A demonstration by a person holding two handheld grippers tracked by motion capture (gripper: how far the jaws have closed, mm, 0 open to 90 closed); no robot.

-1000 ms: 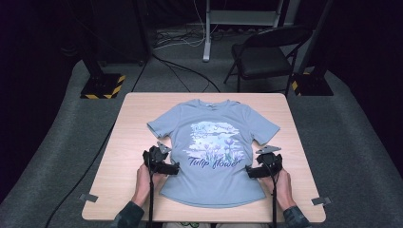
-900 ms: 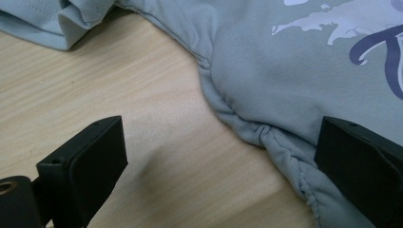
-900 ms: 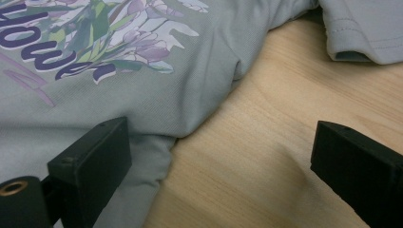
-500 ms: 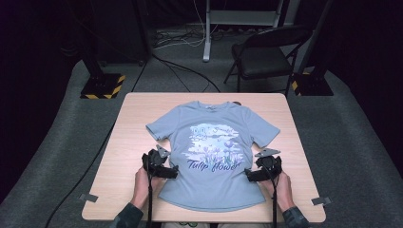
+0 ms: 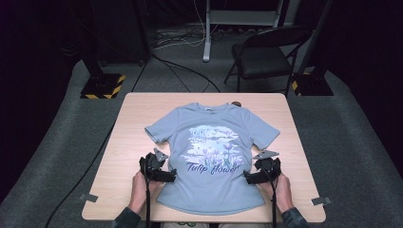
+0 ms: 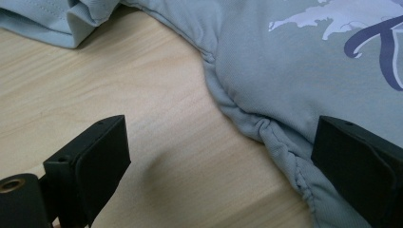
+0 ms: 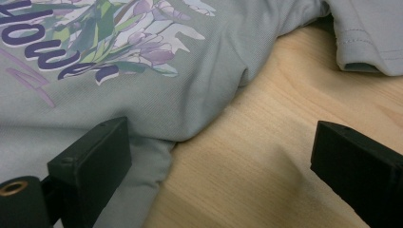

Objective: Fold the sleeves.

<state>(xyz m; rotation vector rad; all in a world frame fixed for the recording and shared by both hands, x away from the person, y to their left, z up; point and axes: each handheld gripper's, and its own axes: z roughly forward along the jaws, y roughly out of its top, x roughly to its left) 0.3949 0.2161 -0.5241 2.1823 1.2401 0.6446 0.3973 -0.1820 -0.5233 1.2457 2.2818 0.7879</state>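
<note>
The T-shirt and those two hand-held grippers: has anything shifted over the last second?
Barely. Both grippers, the left gripper and right gripper, eased slightly toward the person along the T-shirt sides, jaws open, nothing grasped. The T-shirt stayed flat on the table.

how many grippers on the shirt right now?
2. The left gripper is open at the t-shirt left side seam; the right gripper is open at its right side seam.

One T-shirt (image 5: 213, 156), one table (image 5: 133, 128), two tools, one folding chair (image 5: 266, 54).
</note>
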